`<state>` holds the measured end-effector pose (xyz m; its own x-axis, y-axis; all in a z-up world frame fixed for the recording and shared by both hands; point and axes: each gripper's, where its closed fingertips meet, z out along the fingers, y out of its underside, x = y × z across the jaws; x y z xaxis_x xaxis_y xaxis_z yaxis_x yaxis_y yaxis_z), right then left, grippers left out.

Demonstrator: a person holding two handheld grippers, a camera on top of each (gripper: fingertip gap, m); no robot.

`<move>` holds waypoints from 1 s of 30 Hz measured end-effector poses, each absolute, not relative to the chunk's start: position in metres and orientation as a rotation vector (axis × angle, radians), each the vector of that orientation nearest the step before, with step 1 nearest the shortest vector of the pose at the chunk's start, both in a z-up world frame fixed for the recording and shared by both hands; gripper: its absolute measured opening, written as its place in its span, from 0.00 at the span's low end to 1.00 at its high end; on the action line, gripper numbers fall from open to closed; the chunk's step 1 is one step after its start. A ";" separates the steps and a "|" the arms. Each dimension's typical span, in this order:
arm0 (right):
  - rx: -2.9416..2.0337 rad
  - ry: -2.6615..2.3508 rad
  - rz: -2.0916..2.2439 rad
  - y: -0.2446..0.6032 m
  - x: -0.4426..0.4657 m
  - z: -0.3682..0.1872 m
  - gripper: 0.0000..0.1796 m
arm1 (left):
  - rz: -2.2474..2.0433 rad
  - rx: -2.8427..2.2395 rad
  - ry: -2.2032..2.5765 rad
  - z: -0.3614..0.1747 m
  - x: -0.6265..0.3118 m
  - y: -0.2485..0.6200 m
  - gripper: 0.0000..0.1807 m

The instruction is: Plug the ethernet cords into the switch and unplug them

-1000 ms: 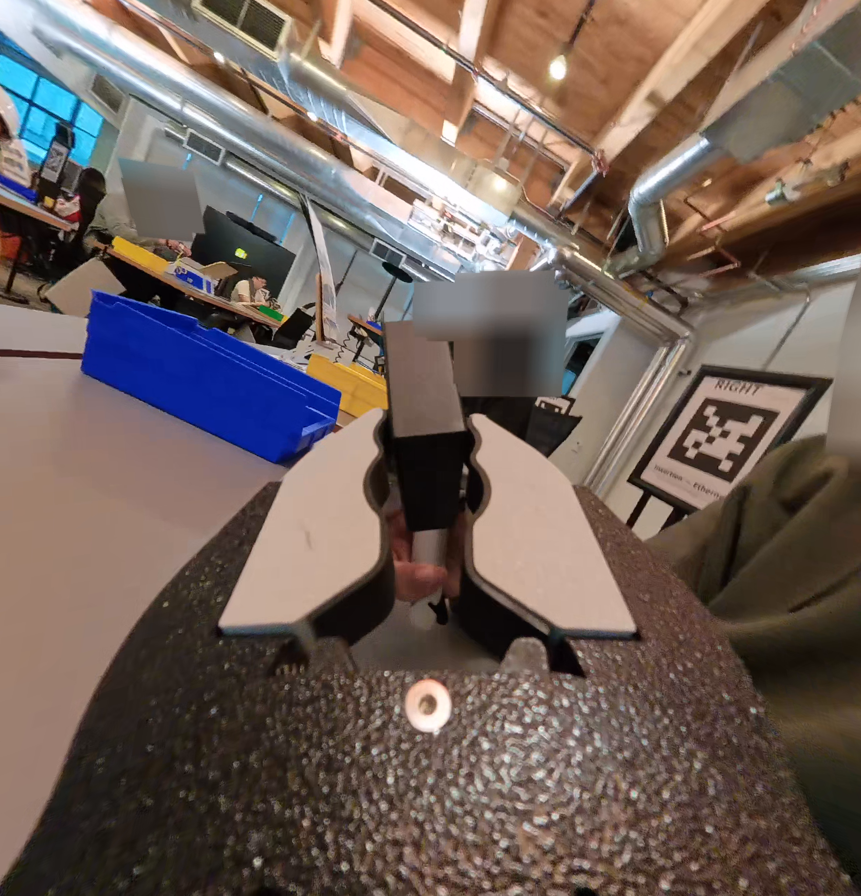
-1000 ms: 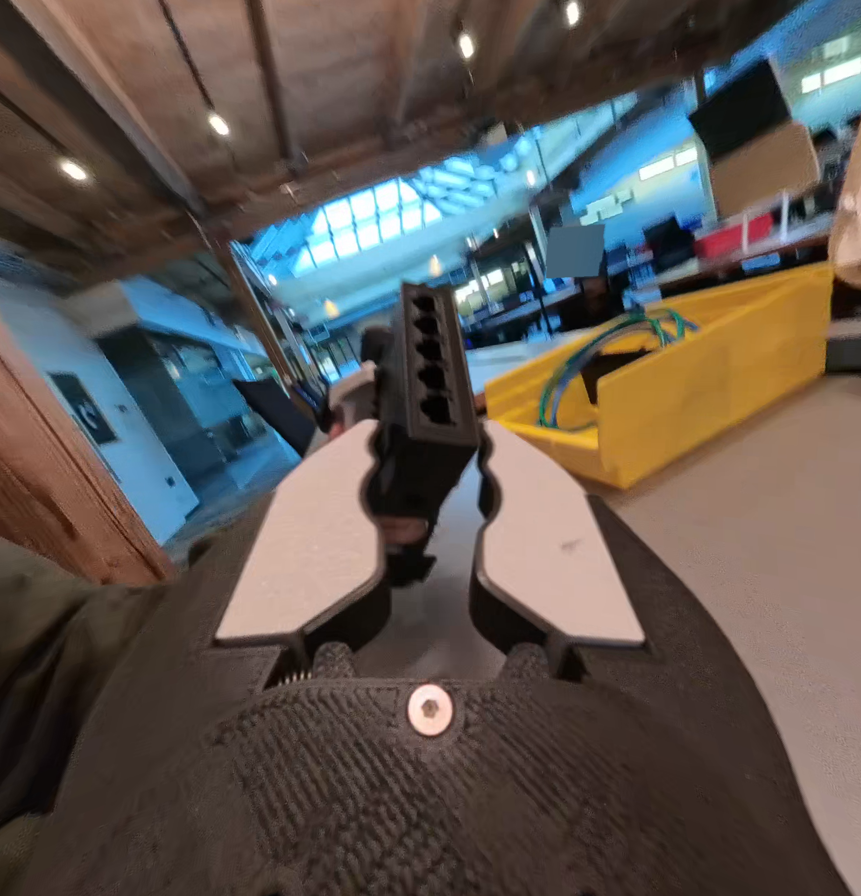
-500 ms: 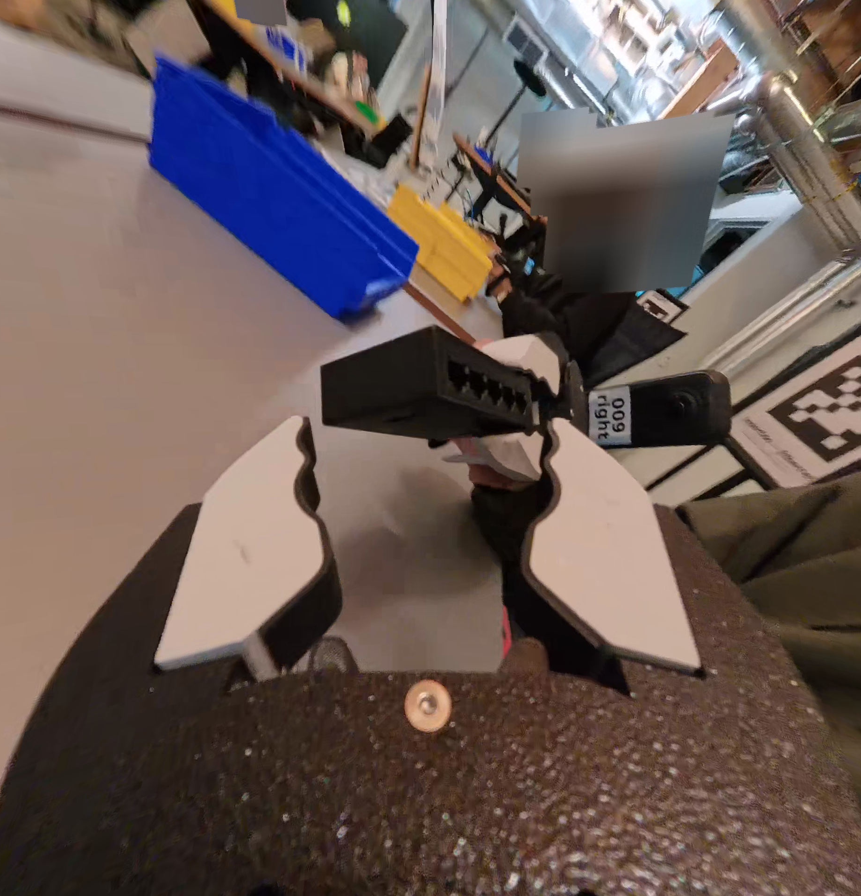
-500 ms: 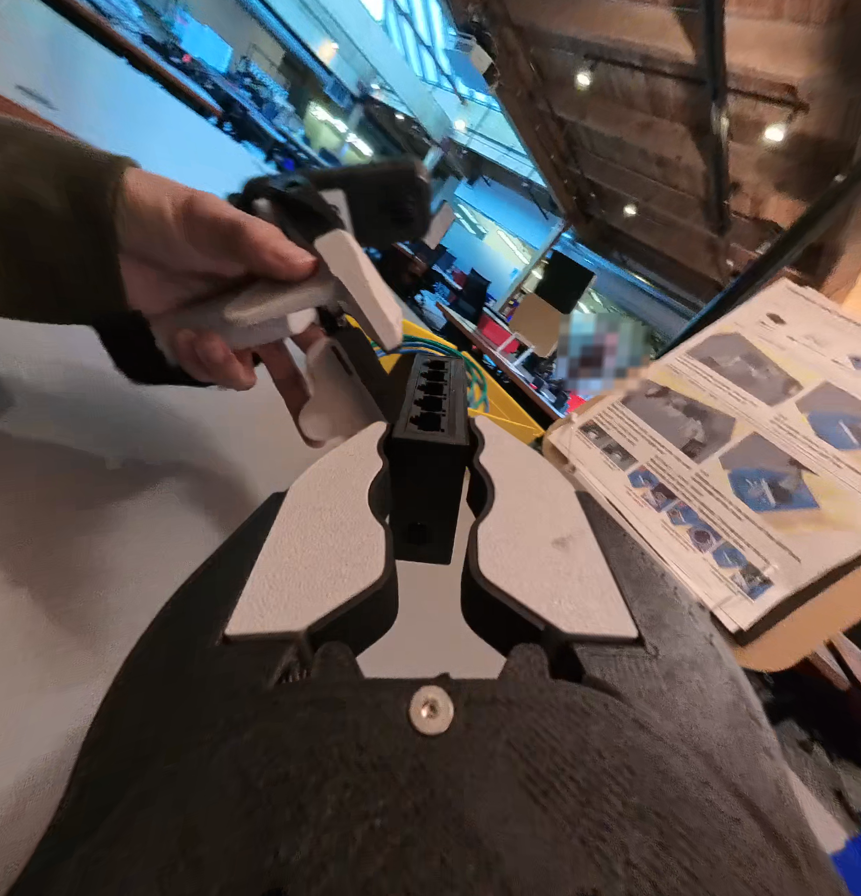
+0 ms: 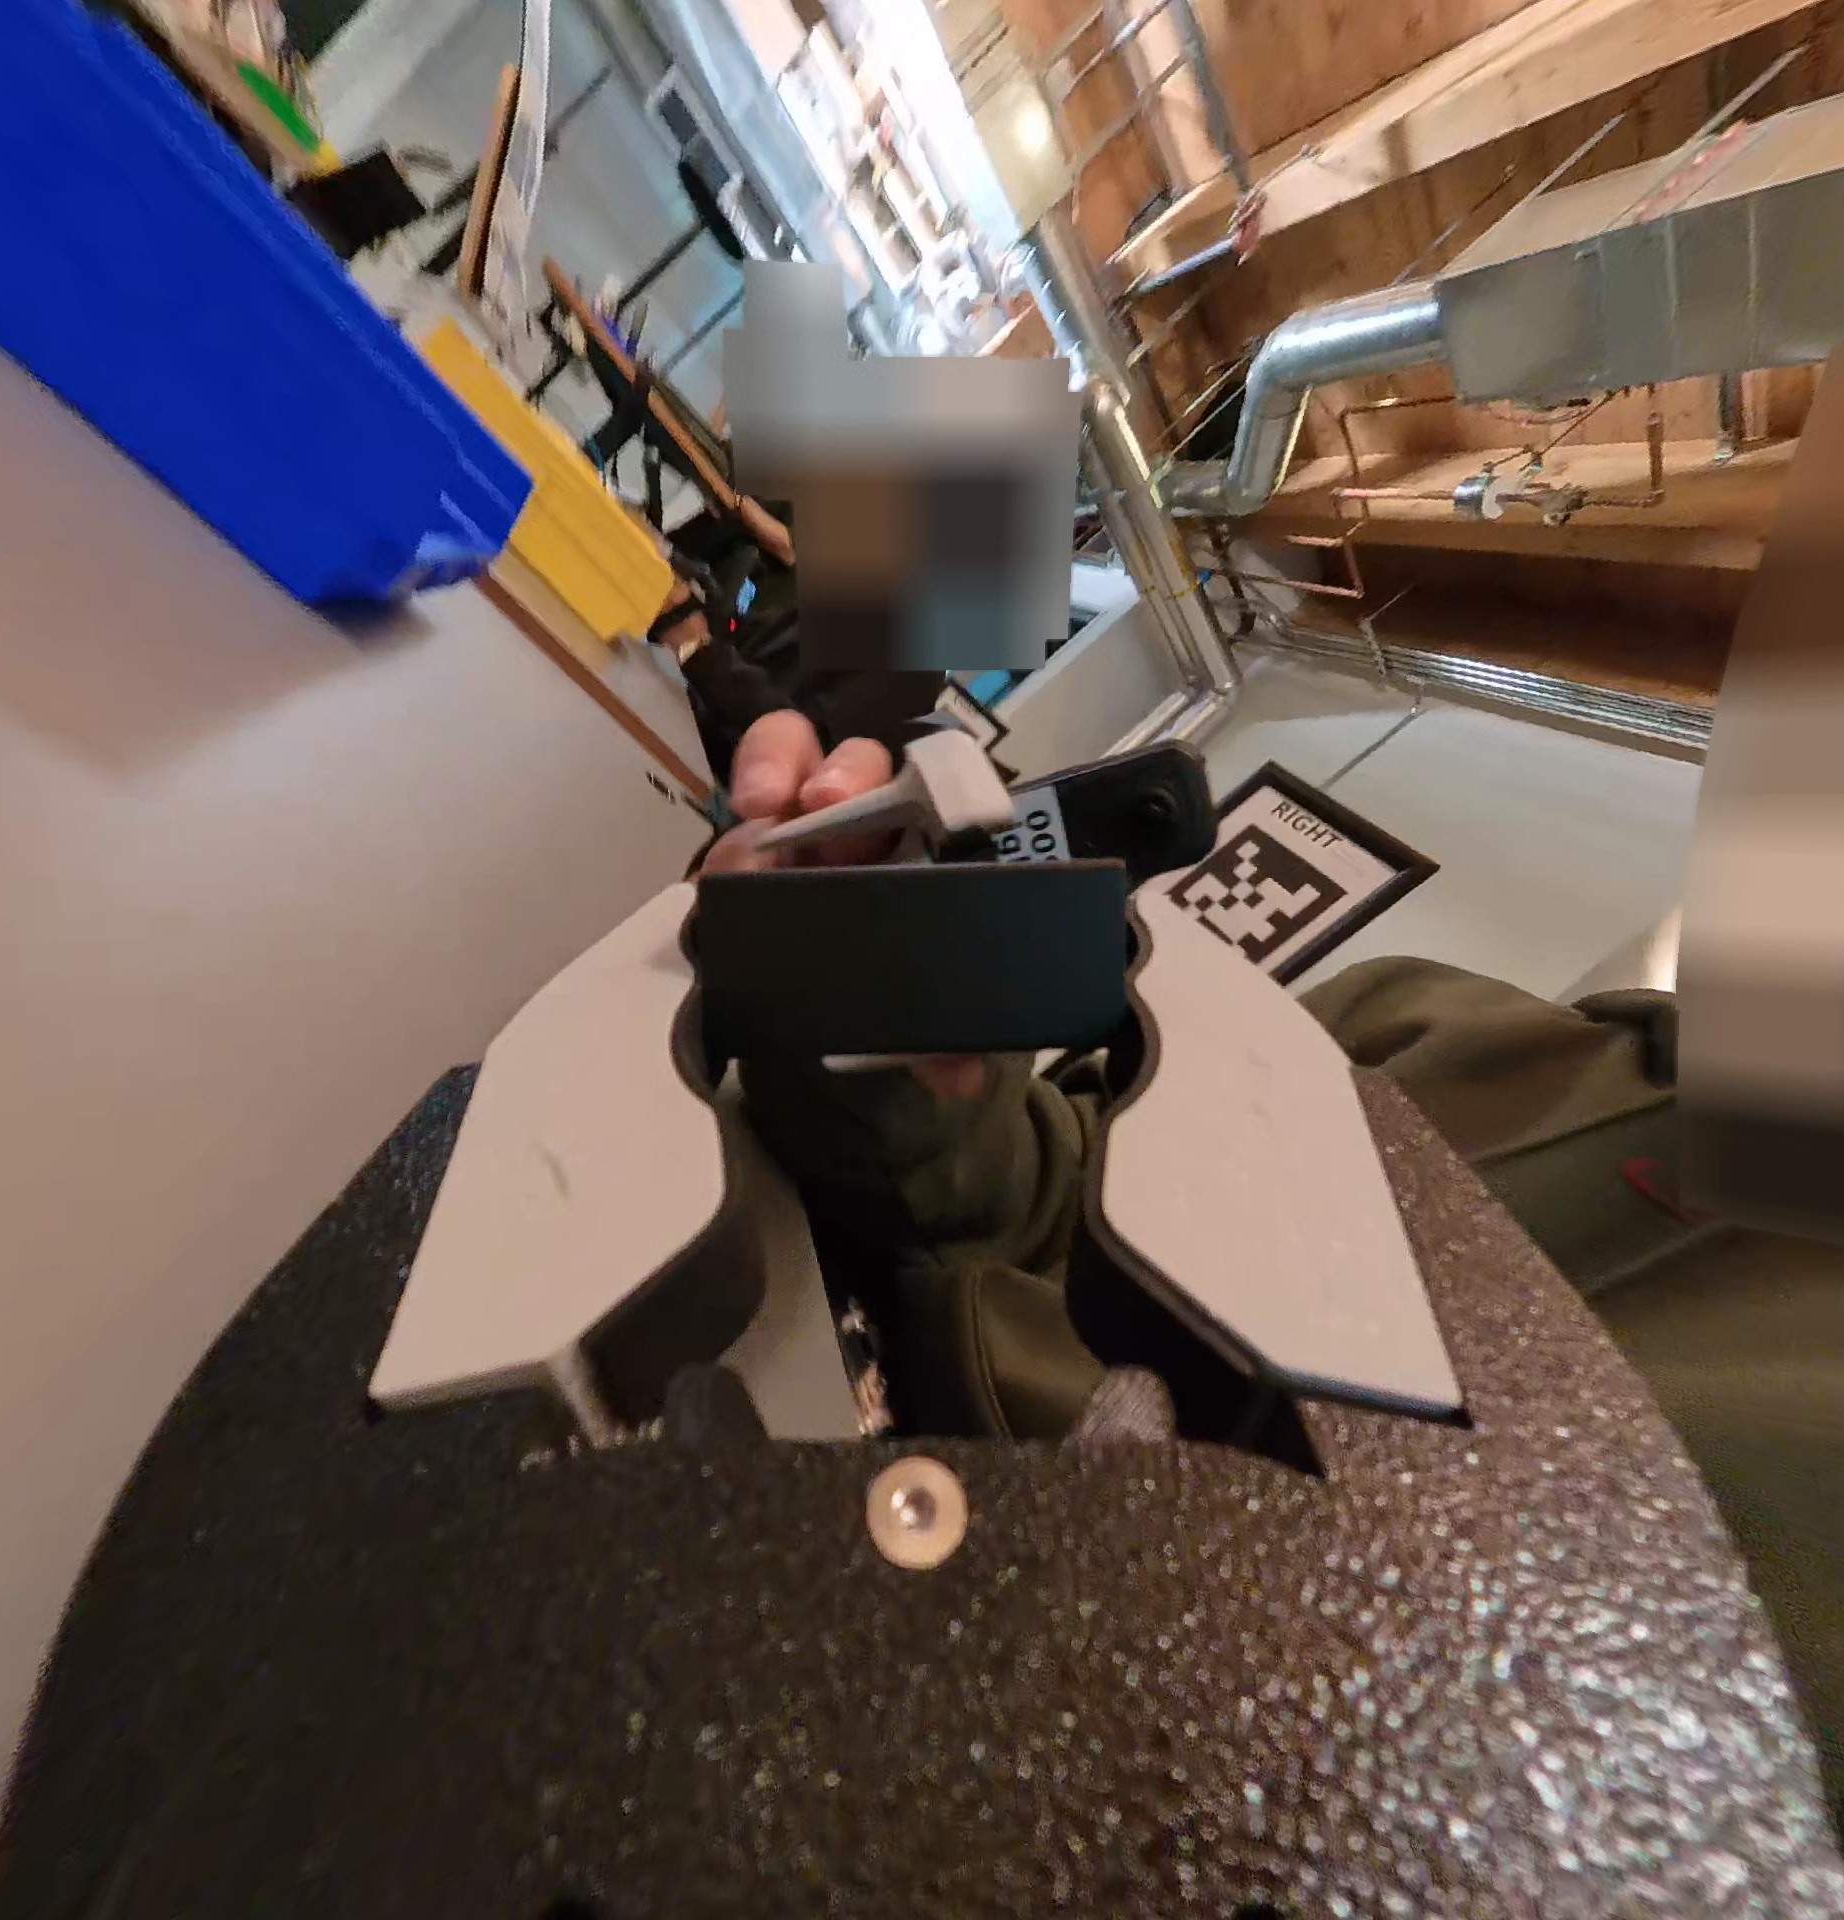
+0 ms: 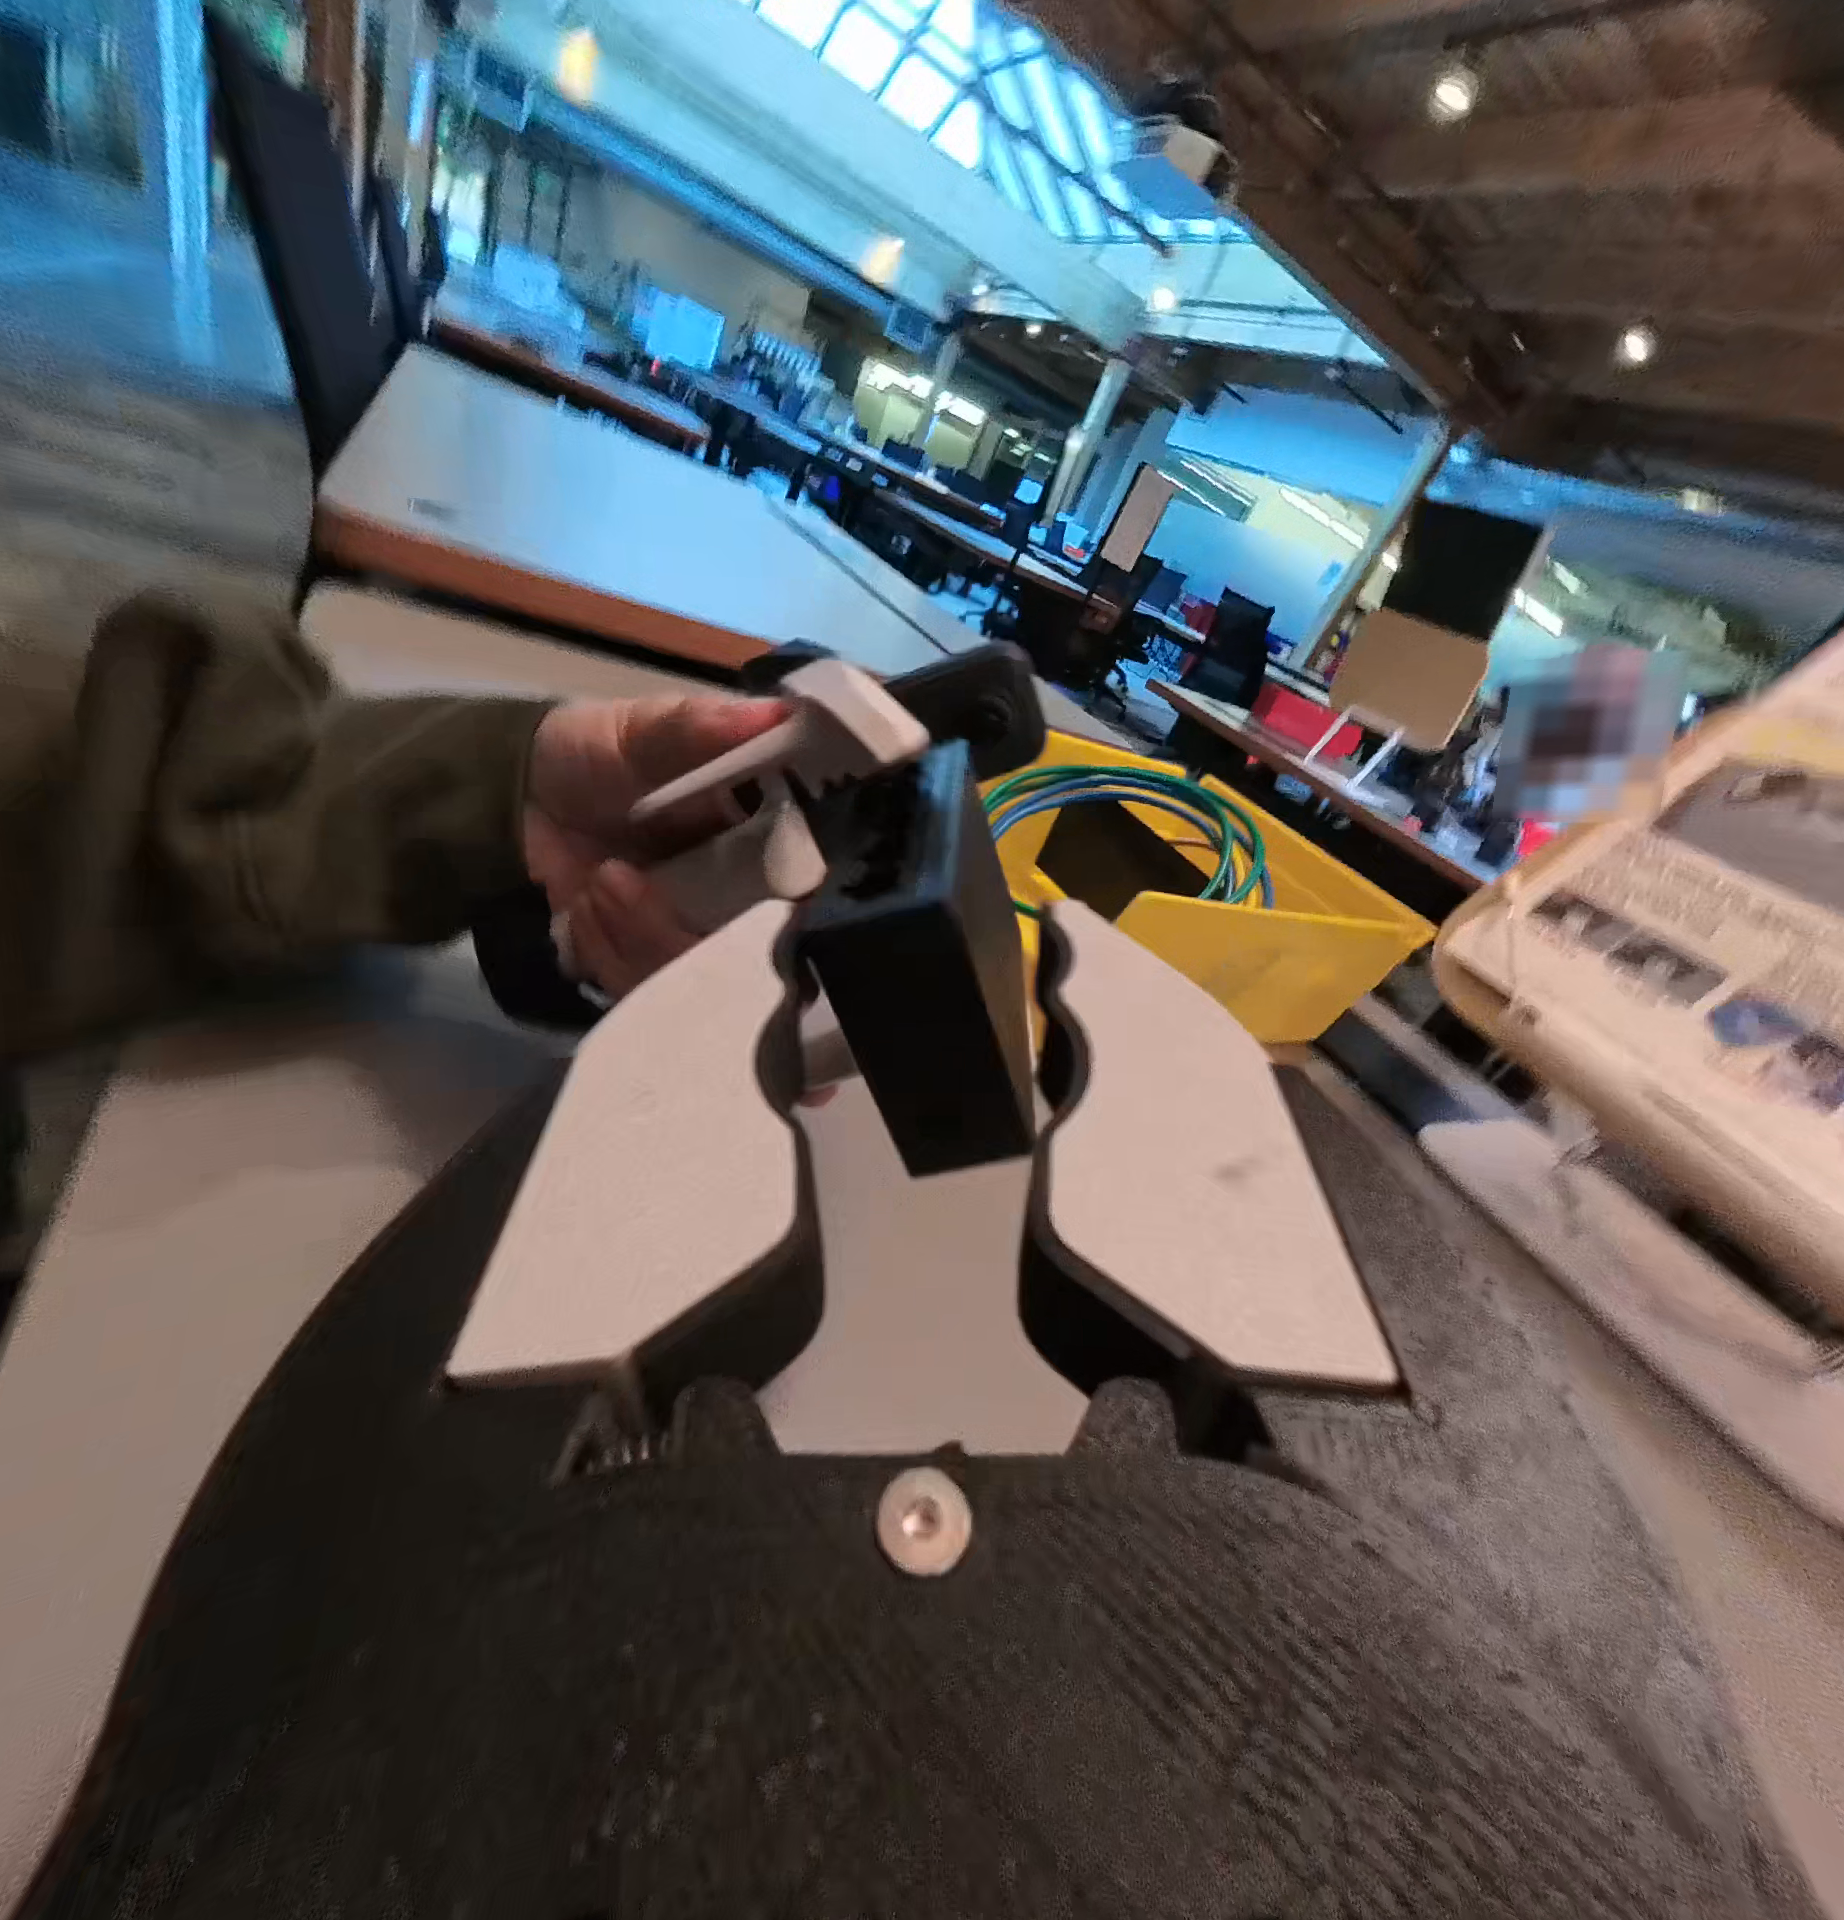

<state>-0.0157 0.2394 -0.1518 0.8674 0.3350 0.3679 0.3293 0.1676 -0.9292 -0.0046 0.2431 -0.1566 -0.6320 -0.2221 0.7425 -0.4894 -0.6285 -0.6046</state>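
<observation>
The switch point(image 6: 928, 1029), a small black box with a row of ports on one narrow face, is off the table between both grippers. My left gripper point(image 5: 910, 961) is shut on one end of it; in the left wrist view that end point(image 5: 907, 961) fills the gap between the fingertips. My right gripper point(image 6: 913, 935) has its jaws partly apart, and the switch lies askew between them with its port face turned left. The left gripper point(image 6: 835, 769) and the hand holding it show beyond the switch. Green and blue ethernet cords point(image 6: 1188, 821) lie coiled in a yellow bin point(image 6: 1271, 935).
A blue bin point(image 5: 191, 343) and a yellow one point(image 5: 575, 520) stand at the far side of the grey table point(image 5: 222, 935). A stand of printed pages point(image 6: 1676, 956) is close on the right. An olive sleeve point(image 6: 222, 810) reaches in from the left.
My left gripper, open half a second ago, has closed on the switch's end. My right gripper's jaws have widened and the switch has rolled between them. Both views have swung.
</observation>
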 end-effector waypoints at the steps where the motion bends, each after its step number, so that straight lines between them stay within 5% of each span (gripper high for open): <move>1: -1.444 -0.481 0.081 0.241 -0.010 -0.149 0.28 | 2.440 1.241 -1.271 -0.153 -0.005 0.248 0.40; 4: -1.541 -0.203 0.372 0.249 0.001 -0.150 0.49 | 2.631 1.162 -1.438 -0.143 -0.014 0.256 0.40; 8: -1.523 -0.178 0.645 0.251 -0.032 -0.148 0.46 | 2.754 1.045 -1.674 -0.139 -0.024 0.254 0.40; 18: -1.471 -0.222 0.390 0.255 -0.032 -0.141 0.39 | 2.759 1.044 -1.819 -0.136 -0.026 0.244 0.40; 21: -1.475 -0.231 0.187 0.255 -0.010 -0.146 0.38 | 2.629 1.314 -1.683 -0.141 -0.014 0.258 0.48; 27: -1.434 -0.224 0.052 0.248 0.011 -0.149 0.38 | 2.270 1.508 -1.429 -0.164 -0.007 0.253 0.48; 30: -1.446 -0.276 0.013 0.250 0.007 -0.153 0.38 | 2.249 1.436 -1.234 -0.159 -0.003 0.245 0.40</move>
